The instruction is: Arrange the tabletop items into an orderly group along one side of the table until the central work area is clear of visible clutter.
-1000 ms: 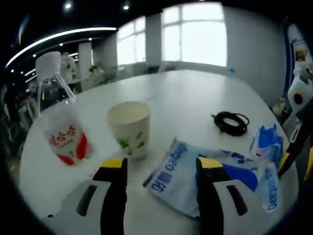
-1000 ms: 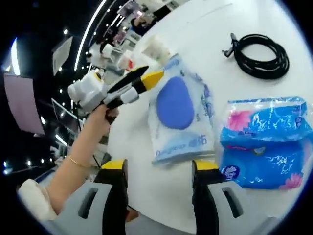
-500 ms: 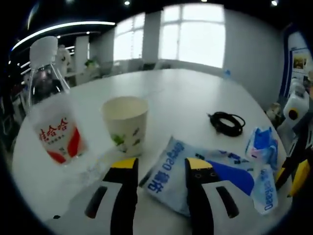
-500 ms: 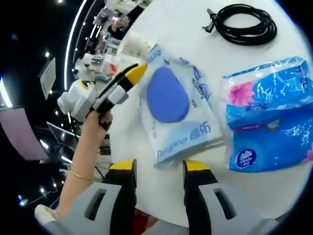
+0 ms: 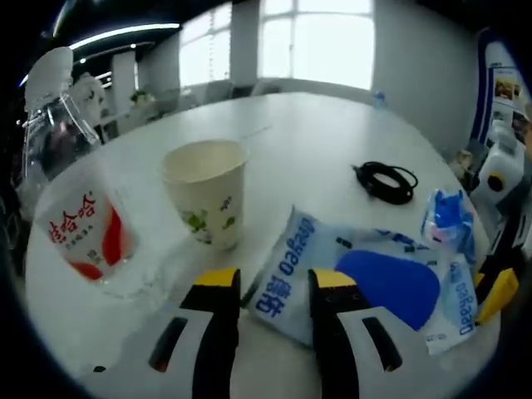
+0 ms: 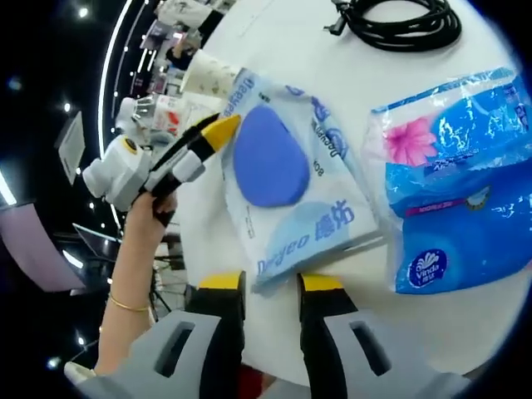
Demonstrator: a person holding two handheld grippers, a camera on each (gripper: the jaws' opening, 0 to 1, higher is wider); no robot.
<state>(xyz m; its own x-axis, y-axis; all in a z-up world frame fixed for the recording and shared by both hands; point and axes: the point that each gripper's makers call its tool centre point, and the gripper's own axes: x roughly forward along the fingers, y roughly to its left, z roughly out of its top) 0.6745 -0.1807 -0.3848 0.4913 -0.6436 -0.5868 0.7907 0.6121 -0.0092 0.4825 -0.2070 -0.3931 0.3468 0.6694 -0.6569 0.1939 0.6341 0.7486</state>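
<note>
A flat white-and-blue wipes pack [image 5: 366, 283] [image 6: 283, 183] lies on the white table [image 5: 291, 125]. My left gripper [image 5: 274, 278] is low over its near edge, jaws narrowed, with the pack's edge between the tips. My right gripper [image 6: 271, 283] has closed to a small gap around the pack's opposite corner. In the right gripper view, the left gripper [image 6: 218, 129] points at the pack from the left. A blue tissue pack [image 5: 449, 229] [image 6: 449, 199] lies beside the wipes. A paper cup [image 5: 204, 195] and a water bottle [image 5: 71, 208] stand to the left.
A coiled black cable [image 5: 386, 181] [image 6: 399, 21] lies farther out on the table. The right gripper's yellow tip [image 5: 496, 293] shows at the table's right edge. A person's arm [image 6: 137, 241] holds the left gripper off the table edge. Office furniture stands behind.
Both grippers have moved closer to the wipes pack, and both pairs of jaws have narrowed. The pack, cup, bottle, tissues and cable have stayed in place.
</note>
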